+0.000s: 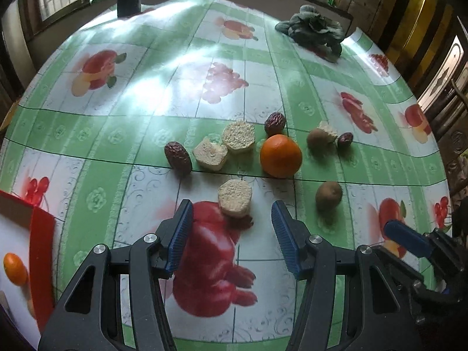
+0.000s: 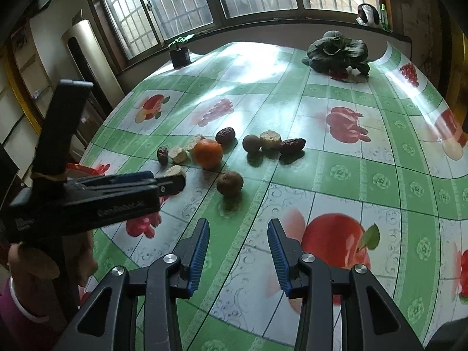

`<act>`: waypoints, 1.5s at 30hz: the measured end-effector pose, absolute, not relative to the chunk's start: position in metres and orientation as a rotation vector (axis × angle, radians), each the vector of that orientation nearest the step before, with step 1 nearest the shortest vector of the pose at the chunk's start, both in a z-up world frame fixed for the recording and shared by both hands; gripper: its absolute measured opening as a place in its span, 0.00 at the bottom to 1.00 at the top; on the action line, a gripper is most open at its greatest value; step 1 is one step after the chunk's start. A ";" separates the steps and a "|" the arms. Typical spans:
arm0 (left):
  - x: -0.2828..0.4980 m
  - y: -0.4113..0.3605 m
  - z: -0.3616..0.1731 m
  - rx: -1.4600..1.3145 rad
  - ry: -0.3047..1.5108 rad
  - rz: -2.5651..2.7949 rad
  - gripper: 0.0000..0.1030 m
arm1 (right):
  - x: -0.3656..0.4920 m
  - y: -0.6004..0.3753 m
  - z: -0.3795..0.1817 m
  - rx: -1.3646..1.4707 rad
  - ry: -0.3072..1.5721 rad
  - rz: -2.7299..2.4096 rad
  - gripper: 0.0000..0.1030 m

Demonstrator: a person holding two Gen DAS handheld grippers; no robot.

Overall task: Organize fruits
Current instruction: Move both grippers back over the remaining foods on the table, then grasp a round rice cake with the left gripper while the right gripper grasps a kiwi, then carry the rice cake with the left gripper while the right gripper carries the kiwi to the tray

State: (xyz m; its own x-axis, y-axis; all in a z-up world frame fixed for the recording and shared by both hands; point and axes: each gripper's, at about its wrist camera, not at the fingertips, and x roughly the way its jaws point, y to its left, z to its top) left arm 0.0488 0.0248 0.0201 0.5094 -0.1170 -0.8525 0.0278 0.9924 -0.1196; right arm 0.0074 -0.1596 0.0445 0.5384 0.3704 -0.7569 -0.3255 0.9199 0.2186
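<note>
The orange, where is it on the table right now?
In the left wrist view the orange sits mid-table, right of the two corn pieces and just below a red date.

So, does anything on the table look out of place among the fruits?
Yes. A dark leafy vegetable lies alone at the far end, apart from the fruit cluster around the orange. Pale porous chunks sit among the fruits; I cannot tell what they are. Nothing looks spilled.

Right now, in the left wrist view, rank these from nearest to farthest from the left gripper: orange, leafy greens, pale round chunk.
From the left gripper:
1. Pale round chunk, just ahead between the fingers.
2. Orange, ahead, slightly right.
3. Leafy greens, far right corner.
</note>
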 end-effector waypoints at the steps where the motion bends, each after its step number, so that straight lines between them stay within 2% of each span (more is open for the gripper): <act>1: 0.050 0.024 0.019 -0.095 1.028 -0.088 0.54 | 0.010 -0.159 0.044 0.051 0.914 0.415 0.39; 6: 0.053 0.024 0.018 -0.086 1.002 -0.086 0.53 | 0.024 -0.154 0.040 0.032 0.913 0.423 0.39; 7: 0.053 0.024 0.018 -0.077 0.994 -0.077 0.47 | 0.028 -0.152 0.039 0.027 0.913 0.427 0.39; 8: 0.053 0.023 0.017 -0.062 0.989 -0.068 0.35 | 0.031 -0.149 0.037 0.020 0.913 0.432 0.39; 11: 0.054 0.026 0.017 -0.052 0.986 -0.065 0.23 | 0.040 -0.139 0.033 -0.024 0.919 0.448 0.39; 15: 0.051 0.031 0.017 -0.057 0.987 -0.064 0.23 | 0.054 -0.126 0.027 -0.081 0.924 0.453 0.39; 18: 0.048 0.034 0.018 -0.068 0.991 -0.063 0.23 | 0.060 -0.115 0.022 -0.128 0.929 0.463 0.26; 33: -0.013 0.045 0.056 -0.109 0.942 -0.110 0.23 | -0.006 -0.132 0.056 -0.025 0.870 0.436 0.26; 45: -0.069 0.083 0.079 -0.051 0.875 0.002 0.23 | -0.055 -0.090 0.078 -0.032 0.839 0.517 0.25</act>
